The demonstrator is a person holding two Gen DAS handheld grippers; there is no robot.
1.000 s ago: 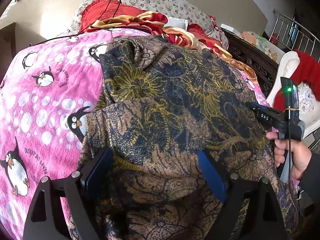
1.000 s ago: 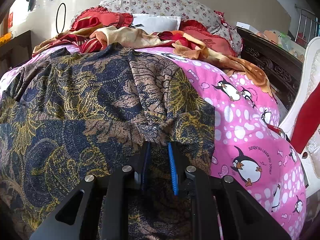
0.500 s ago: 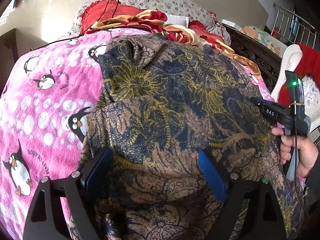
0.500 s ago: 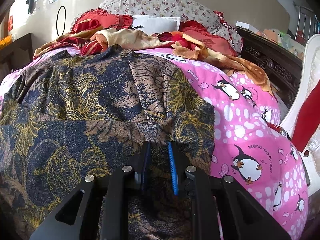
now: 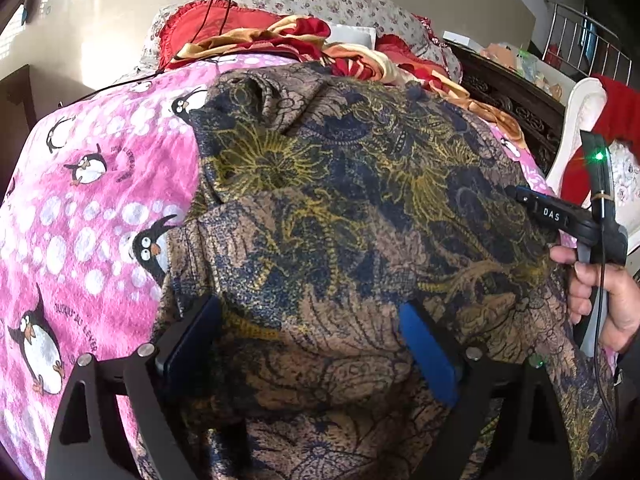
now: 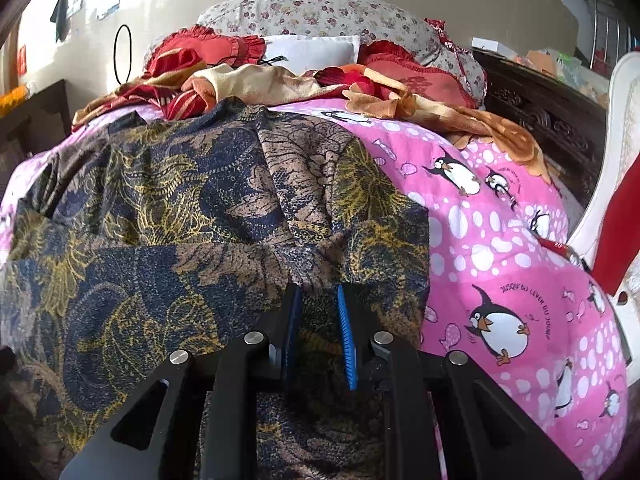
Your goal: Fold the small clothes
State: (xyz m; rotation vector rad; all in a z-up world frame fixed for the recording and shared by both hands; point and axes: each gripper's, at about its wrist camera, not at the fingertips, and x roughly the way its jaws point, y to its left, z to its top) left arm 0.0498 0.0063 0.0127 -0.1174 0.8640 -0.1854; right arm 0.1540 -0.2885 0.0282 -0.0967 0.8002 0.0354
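The patterned garment (image 5: 360,208), dark blue with gold and tan, lies spread over the pink penguin blanket (image 5: 80,200) on the bed. The left tool (image 5: 308,320) has its fingers spread wide, cloth bunched between them; neither blue pad (image 5: 424,344) clearly presses it. The right tool (image 6: 318,300) has its fingers drawn narrow, pinching a gathered fold of the garment near its right-hand edge (that edge runs straight away from the tool, just to its right). In the left view, the person's hand (image 5: 600,296) grips the right tool's handle at the cloth's far right side. Beyond each tool's outer side the blanket lies bare: to the left of the left tool, to the right of the right one. Ahead of both, past the garment's far edge, red and orange bedding (image 6: 248,76) and a floral pillow (image 6: 320,12) are piled.
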